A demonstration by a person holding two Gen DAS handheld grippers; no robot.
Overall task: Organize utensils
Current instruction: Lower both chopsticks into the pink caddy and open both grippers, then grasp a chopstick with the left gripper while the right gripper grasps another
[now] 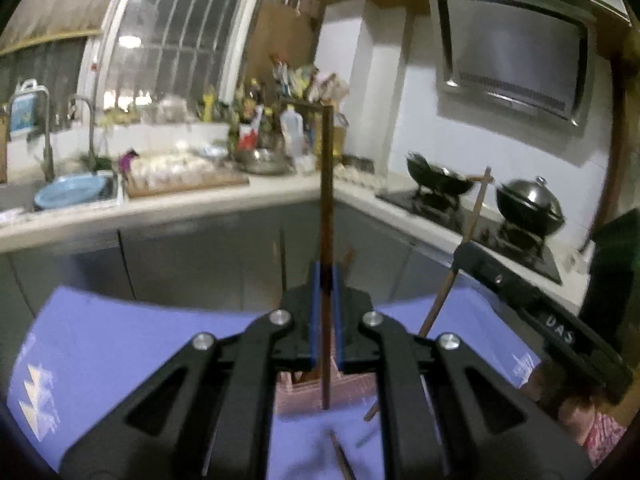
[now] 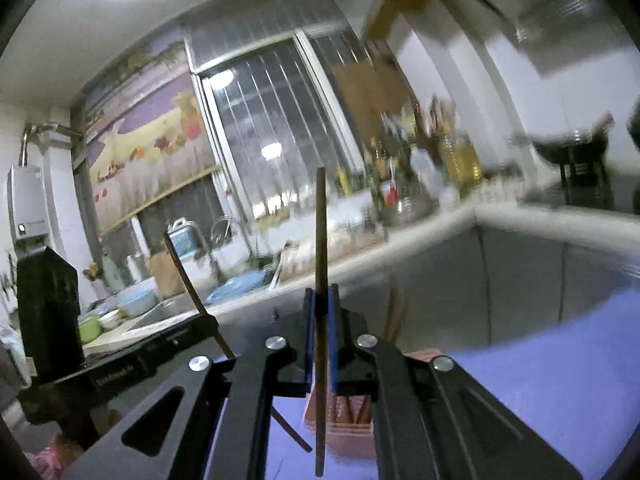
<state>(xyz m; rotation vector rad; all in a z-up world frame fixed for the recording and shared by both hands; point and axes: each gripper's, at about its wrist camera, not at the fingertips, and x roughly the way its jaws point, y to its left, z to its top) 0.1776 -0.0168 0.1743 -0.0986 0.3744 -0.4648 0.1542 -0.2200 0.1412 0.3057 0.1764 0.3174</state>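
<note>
My left gripper [image 1: 326, 280] is shut on a dark brown chopstick [image 1: 327, 184] that stands upright between its blue pads. Under it, a pink utensil holder [image 1: 348, 394] sits on a purple cloth [image 1: 120, 352] and holds several sticks. At the right of the left wrist view, my right gripper [image 1: 462, 250] carries a lighter chopstick [image 1: 478, 204] at a slant. In the right wrist view, the right gripper [image 2: 322, 296] is shut on that upright chopstick [image 2: 320, 232] above the pink holder [image 2: 352, 412]. The left gripper [image 2: 212, 322] with its chopstick [image 2: 184, 272] shows at the left. Loose chopsticks [image 1: 340, 456] [image 2: 292, 432] lie on the cloth.
Beyond the cloth's far edge runs an L-shaped kitchen counter [image 1: 200, 200]. It carries a sink with a blue basin [image 1: 72, 192], bottles [image 1: 292, 128], a cutting board, and two black woks [image 1: 528, 204] on a stove under a range hood [image 1: 516, 64]. A person's pink patterned clothing [image 1: 600, 432] is at the lower right.
</note>
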